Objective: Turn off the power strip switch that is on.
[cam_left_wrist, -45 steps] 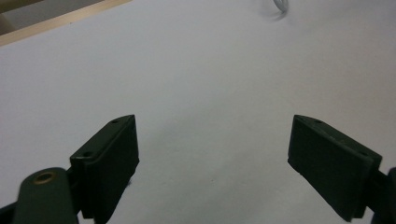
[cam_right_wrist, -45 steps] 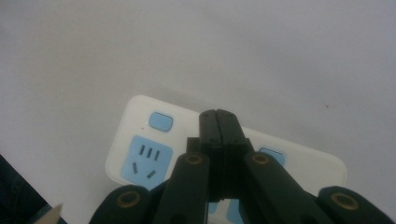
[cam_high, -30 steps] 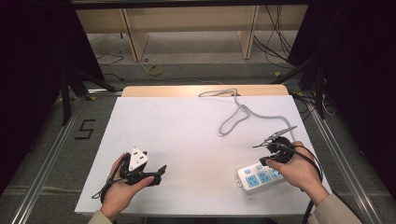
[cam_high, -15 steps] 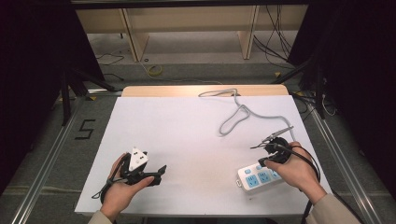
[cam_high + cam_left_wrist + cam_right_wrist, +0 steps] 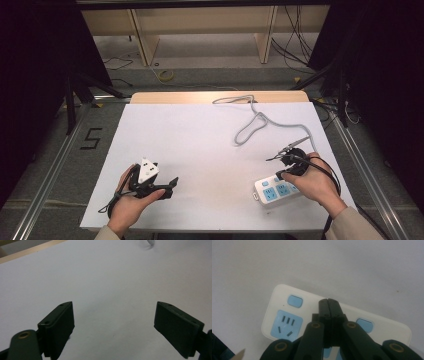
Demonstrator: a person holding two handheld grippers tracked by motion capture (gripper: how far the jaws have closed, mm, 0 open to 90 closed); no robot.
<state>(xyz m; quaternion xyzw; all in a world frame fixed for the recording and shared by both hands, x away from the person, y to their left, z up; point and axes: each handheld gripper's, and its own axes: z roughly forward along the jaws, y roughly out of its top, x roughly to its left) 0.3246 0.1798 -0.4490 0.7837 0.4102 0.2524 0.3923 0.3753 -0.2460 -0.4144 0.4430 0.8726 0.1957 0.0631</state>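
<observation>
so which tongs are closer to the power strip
Right. The right tongs hang shut just over the power strip; the left tongs sit open, far across the table.

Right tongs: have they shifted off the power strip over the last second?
No. The right tongs sit shut over the power strip, same spot relative to the grey cable.

Power strip (image 5: pixel 274 189) lies at the table's (image 5: pixel 200 145) right front (cable (image 5: pixel 260 120) trailing behind).

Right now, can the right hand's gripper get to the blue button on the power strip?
Probably yes. The right gripper hangs over the power strip, shut, with a blue button just beside its tip. Nothing lies between them, so a small nudge should get there.
</observation>
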